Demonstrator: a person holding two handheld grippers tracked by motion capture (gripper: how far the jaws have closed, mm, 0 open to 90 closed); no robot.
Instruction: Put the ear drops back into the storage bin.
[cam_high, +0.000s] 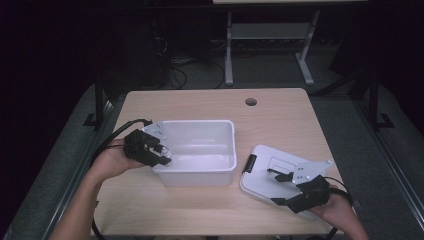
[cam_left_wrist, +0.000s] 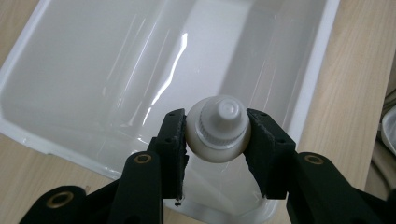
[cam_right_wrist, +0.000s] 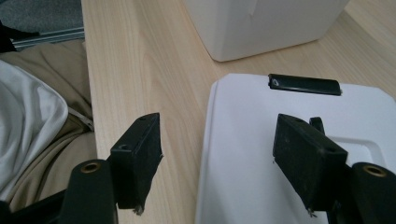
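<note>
The left gripper (cam_left_wrist: 217, 140) is squeezing a small white bottle (cam_left_wrist: 218, 135) between its two black jaws. The jaws are closed almost all the way, and their pads are pressing on the bottle's round sides. We are looking at the bottle from its top end, so its little ridged cap (cam_left_wrist: 227, 108) is pointing at us. The bottle is hanging over the near end of a white plastic bin (cam_left_wrist: 28, 60), just inside the rim. In the high view the left gripper (cam_high: 159, 152) is sitting at the left end of the bin (cam_high: 227, 150).

The right gripper (cam_right_wrist: 217, 158) is holding nothing. Its jaws are standing wide open, one over the wooden table (cam_right_wrist: 140, 56) and one over the white lid (cam_right_wrist: 243, 154) that is lying flat beside the bin. The lid has a black latch (cam_right_wrist: 304, 84) on its edge. In the high view the right gripper (cam_high: 287, 192) is resting over the lid (cam_high: 260, 170), well apart from the left one.

The bottle is looking small and light, so it should be easy to lift. Its plastic is smooth and round, so it could slip or spin. It may be a bit squashy too. Holding it around the fat middle, like now, seems best. Pinching the thin cap seems riskier.
</note>
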